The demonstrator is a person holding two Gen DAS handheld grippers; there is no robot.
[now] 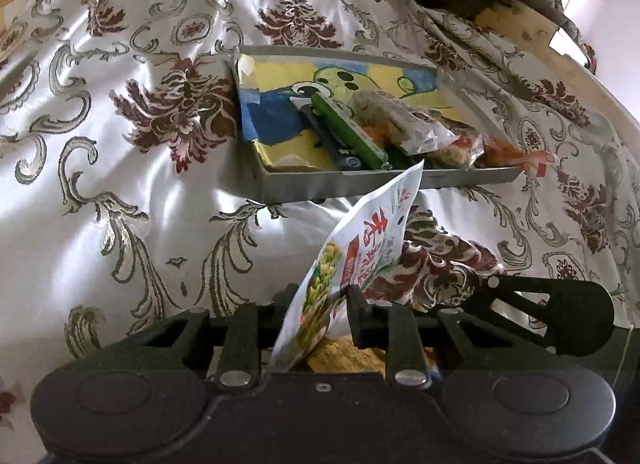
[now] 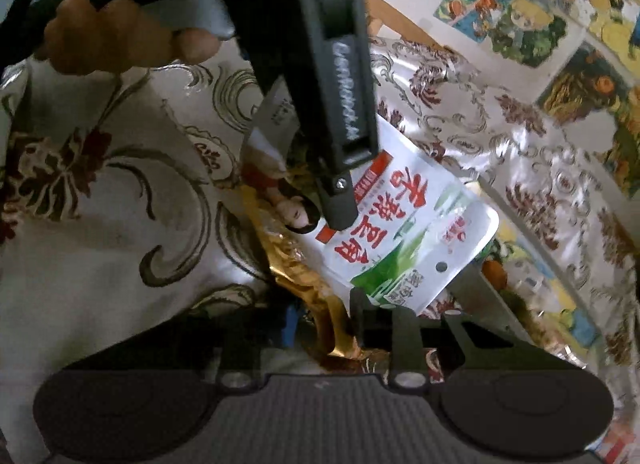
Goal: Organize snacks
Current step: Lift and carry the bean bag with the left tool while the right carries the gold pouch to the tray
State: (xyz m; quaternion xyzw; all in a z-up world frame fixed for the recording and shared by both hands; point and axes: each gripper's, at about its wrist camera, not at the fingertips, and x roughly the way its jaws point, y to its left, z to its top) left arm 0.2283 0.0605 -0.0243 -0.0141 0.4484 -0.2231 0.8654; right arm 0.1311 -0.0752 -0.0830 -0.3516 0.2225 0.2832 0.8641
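Observation:
My left gripper (image 1: 324,300) is shut on a white snack packet (image 1: 360,248) with red characters and holds it up, tilted, just in front of a grey tray (image 1: 280,180). The tray holds a green bar (image 1: 348,132) and several wrapped snacks (image 1: 404,124) on a cartoon picture. In the right wrist view the same white packet (image 2: 404,232) shows with the left gripper's finger (image 2: 336,200) clamped on it. My right gripper (image 2: 340,320) is shut on a gold-brown wrapper (image 2: 320,300) below that packet.
A shiny floral cloth (image 1: 120,144) covers the surface. A wooden edge (image 1: 516,24) runs at the back right. Cartoon pictures (image 2: 520,12) hang on the wall. The tray's corner (image 2: 480,296) sits right of my right gripper.

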